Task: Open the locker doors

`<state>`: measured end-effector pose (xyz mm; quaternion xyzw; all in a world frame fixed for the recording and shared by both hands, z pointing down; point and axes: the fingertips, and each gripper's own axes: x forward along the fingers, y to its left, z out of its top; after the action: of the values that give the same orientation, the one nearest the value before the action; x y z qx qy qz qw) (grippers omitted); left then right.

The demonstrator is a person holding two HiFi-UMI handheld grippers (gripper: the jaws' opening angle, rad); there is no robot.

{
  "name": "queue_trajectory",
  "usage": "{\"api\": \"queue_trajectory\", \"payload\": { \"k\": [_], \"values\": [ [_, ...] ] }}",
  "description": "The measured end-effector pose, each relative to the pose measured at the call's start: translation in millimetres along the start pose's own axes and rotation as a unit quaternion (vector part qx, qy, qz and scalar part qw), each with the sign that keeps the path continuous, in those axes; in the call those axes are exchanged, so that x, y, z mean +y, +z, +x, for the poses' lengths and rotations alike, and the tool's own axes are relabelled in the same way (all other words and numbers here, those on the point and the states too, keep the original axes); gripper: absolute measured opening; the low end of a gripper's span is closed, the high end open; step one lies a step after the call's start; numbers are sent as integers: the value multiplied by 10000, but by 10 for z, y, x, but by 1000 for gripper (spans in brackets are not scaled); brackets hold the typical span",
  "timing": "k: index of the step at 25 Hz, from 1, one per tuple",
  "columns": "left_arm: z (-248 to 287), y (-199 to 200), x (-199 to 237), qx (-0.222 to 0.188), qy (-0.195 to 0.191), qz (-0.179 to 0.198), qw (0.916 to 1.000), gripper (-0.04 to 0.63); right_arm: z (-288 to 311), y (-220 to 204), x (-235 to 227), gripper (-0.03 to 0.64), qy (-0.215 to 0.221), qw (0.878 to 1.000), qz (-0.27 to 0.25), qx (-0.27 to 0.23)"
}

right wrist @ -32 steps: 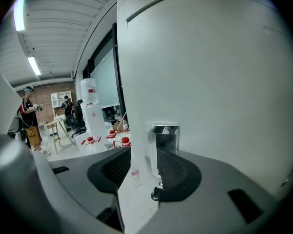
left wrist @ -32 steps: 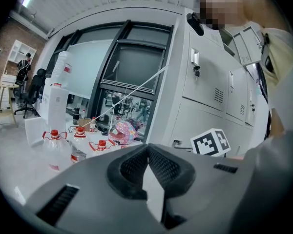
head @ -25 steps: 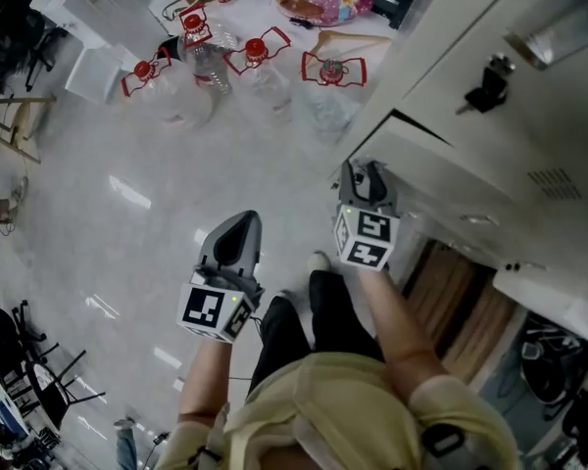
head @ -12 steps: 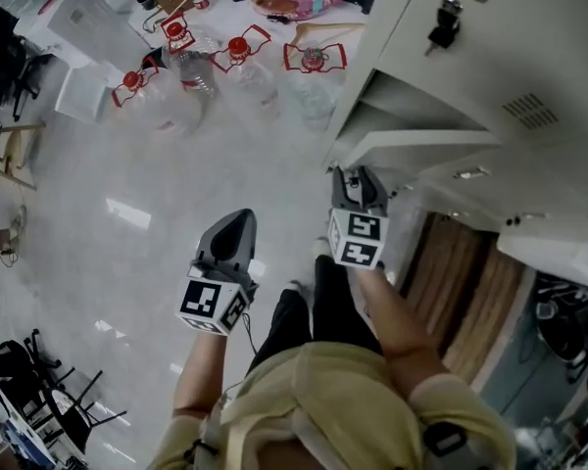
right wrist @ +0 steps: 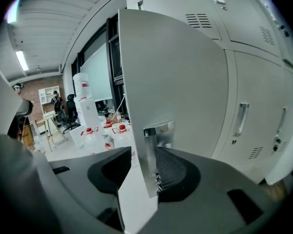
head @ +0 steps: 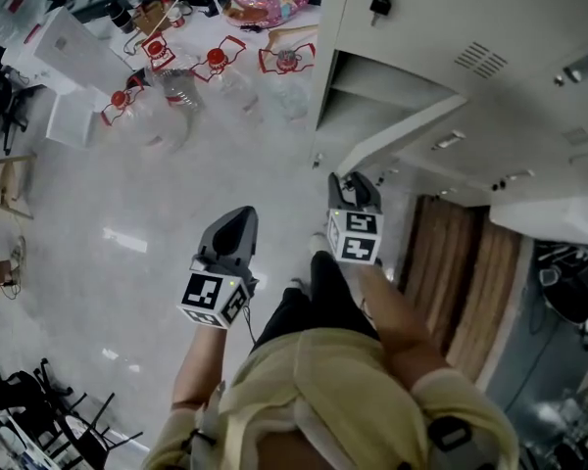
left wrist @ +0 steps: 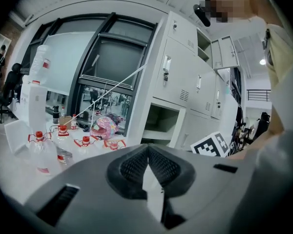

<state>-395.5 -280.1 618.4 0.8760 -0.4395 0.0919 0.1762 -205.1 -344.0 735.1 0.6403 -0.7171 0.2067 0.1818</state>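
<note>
One white metal locker door point(right wrist: 171, 82), clamped at its handle edge between the fingers of the right gripper point(right wrist: 144, 172), has been swung further out than a second ago, so its compartment is judged nearly open, while the fingers of the left gripper point(left wrist: 149, 167) are shut and empty.

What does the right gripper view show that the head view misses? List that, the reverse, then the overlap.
Only the right gripper view: the metal handle on the locker door, between the right gripper's jaws. Only the head view: the left gripper and the open compartment. Both: that door and red-capped water bottles on the floor.
</note>
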Motion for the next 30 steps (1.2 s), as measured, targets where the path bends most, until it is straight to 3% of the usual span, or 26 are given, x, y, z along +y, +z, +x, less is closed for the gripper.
{"api": "queue_trajectory", "payload": {
  "k": [19,30],
  "values": [
    [144,80,-587,93,-1054,233,9941,3,-641,-422,-431,140,-121,9997,118,179],
    [280,64,-887,116,-1508,413,9876,3,-1109,-698,-941,119,-747,9962,337,310]
  ]
}}
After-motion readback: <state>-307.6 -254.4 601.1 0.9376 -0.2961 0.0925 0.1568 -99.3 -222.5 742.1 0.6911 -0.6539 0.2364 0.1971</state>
